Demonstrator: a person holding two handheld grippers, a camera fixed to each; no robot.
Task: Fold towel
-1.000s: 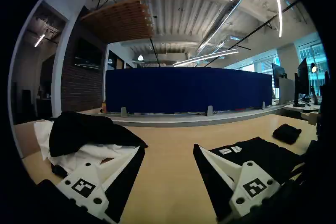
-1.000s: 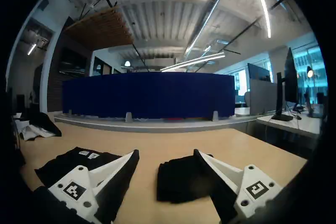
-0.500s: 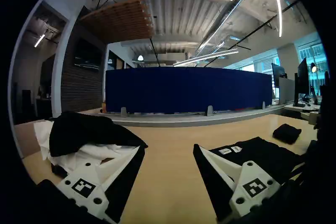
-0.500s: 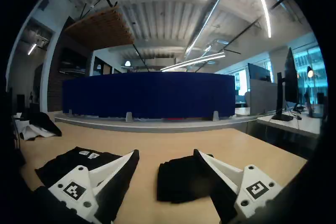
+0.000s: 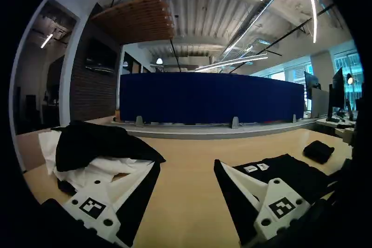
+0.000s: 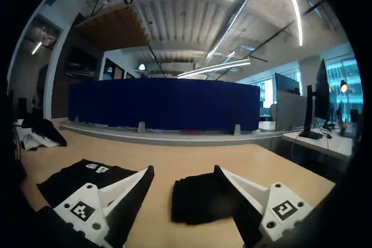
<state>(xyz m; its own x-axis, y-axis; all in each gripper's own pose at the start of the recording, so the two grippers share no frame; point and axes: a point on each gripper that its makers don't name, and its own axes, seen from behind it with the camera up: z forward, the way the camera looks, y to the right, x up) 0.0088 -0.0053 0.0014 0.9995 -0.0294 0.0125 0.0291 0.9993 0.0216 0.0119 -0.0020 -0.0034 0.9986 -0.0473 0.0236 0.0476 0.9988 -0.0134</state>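
Black towel (image 6: 76, 180) partly hidden behind right gripper (image 6: 183, 168), jaws spread, empty; left gripper (image 5: 186, 164) jaws likewise spread.

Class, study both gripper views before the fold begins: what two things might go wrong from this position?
1. The flat black towel lies off to one side of the left gripper, not between its open fingers; closing now would likely grab nothing.
2. The right gripper points at an already folded black cloth; pinching it may undo that fold or pick the wrong item.
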